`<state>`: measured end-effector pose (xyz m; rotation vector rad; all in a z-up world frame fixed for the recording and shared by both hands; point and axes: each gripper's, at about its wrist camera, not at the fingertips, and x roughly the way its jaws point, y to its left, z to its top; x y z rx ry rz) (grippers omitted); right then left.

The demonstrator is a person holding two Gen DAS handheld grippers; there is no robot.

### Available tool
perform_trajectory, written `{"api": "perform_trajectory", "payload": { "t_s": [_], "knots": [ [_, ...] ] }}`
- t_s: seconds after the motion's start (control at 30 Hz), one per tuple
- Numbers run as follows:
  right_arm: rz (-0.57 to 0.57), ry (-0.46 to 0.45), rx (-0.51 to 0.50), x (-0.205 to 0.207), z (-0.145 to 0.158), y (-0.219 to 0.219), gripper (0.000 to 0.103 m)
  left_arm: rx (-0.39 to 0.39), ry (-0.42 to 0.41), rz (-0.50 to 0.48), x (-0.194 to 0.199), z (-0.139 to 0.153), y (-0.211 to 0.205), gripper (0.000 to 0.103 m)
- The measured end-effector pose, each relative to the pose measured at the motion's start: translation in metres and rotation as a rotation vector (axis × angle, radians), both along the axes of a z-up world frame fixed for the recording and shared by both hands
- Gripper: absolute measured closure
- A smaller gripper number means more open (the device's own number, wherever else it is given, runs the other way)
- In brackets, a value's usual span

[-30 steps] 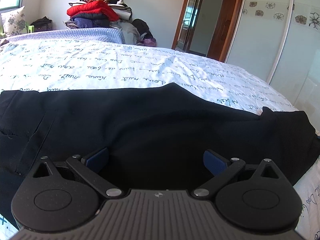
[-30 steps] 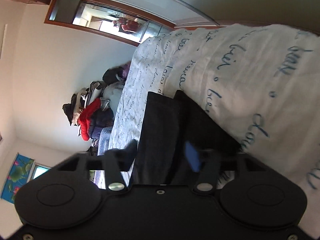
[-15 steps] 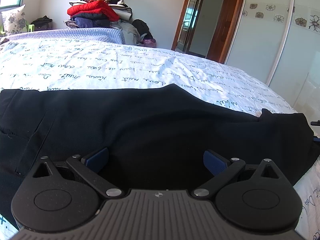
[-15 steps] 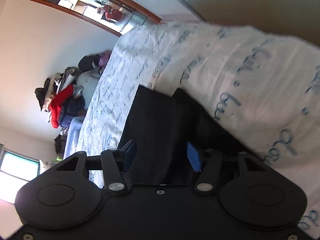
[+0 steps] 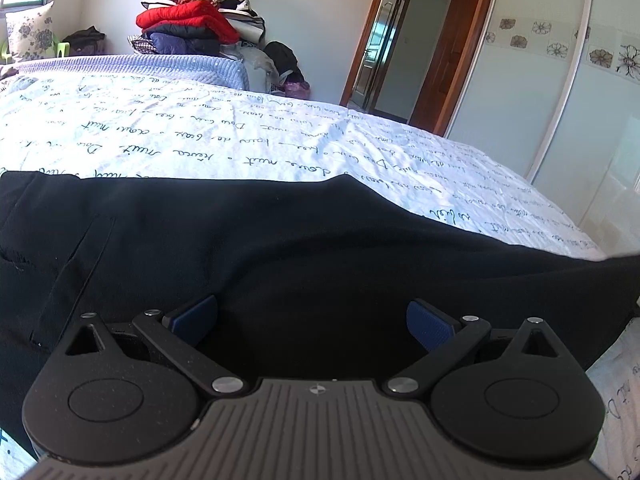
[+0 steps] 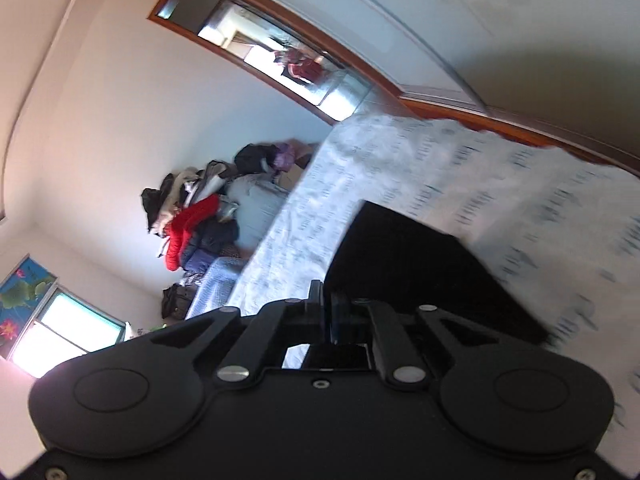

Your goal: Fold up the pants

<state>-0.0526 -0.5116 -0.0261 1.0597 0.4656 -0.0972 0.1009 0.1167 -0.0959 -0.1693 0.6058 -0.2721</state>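
Black cloth is filling most of the left wrist view: the pants (image 5: 280, 264) are lying flat along the near side of the bed (image 5: 200, 140), already doubled leg on leg by the look of them, with a pocket seam showing at the left. The left gripper (image 5: 312, 320) is hovering just over the middle of the pants with its blue pads (image 5: 430, 330) standing wide apart and nothing between them. In the right wrist view the right gripper (image 6: 326, 312) is showing its jaws pressed together on the edge of the pants' end (image 6: 420, 272), and that end is looking raised off the sheet, though blur makes the exact hold hard to read. Judging from this, the lengthwise fold is looking finished and the crosswise fold is only starting; carrying the pinched end over toward the waist and smoothing the stack is what seems to be remaining. The bed is wearing a white sheet printed with dark handwriting, with a pale blue quilted blanket (image 5: 132, 68) lying beyond it. A pile of clothes (image 5: 192, 24) topped by a red jacket is sitting against the far wall, a wooden-framed doorway (image 5: 404, 48) is standing open to its right, and a pale flower-patterned wardrobe door (image 5: 560, 92) is running along the right side.
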Motion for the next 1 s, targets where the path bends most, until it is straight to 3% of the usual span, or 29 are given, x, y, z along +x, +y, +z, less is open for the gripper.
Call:
{"api": "perform_trajectory", "payload": {
  "t_s": [0.13, 0.2, 0.27, 0.37, 0.43, 0.47, 0.53, 0.6, 0.73, 0.8, 0.87, 1.0],
  "knots": [
    [-0.04, 0.171, 0.132, -0.005, -0.066, -0.013, 0.099, -0.01, -0.001, -0.003, 0.0, 0.0, 0.001, 0.001],
    [-0.065, 0.131, 0.163, -0.013, -0.068, -0.012, 0.099, -0.009, -0.001, -0.003, 0.0, 0.0, 0.001, 0.001],
    [-0.093, 0.147, 0.147, -0.015, -0.063, -0.012, 0.095, -0.008, -0.001, -0.002, 0.0, 0.001, 0.0, 0.001],
    [-0.184, 0.156, 0.185, -0.025, -0.055, -0.025, 0.077, -0.015, -0.002, -0.002, 0.0, 0.001, 0.001, 0.001],
    [-0.25, 0.131, 0.115, -0.031, -0.039, -0.031, 0.053, -0.013, -0.002, -0.002, 0.0, 0.001, 0.0, 0.001],
    [-0.262, 0.125, 0.063, -0.03, -0.029, -0.033, 0.033, -0.012, -0.001, -0.002, 0.0, 0.001, 0.0, 0.001],
    [-0.204, 0.11, 0.006, -0.014, -0.014, -0.038, 0.029, -0.01, 0.0, -0.002, 0.001, 0.001, 0.0, 0.001],
    [-0.069, 0.124, -0.012, 0.017, -0.009, -0.045, 0.025, -0.008, 0.0, -0.002, 0.001, 0.0, 0.0, 0.001],
    [0.084, 0.23, -0.157, 0.074, -0.007, -0.045, 0.029, 0.006, 0.001, -0.001, 0.001, 0.0, -0.002, 0.001],
    [0.194, 0.27, -0.229, 0.096, -0.008, -0.04, 0.047, 0.014, 0.002, 0.0, 0.001, 0.0, -0.003, 0.001],
    [0.287, 0.355, -0.299, 0.109, -0.016, -0.031, 0.052, 0.019, 0.003, 0.0, 0.001, -0.001, -0.004, 0.001],
    [0.318, 0.393, -0.468, 0.116, -0.017, -0.019, 0.075, 0.02, 0.004, 0.0, 0.002, -0.001, -0.004, 0.001]
  ]
}}
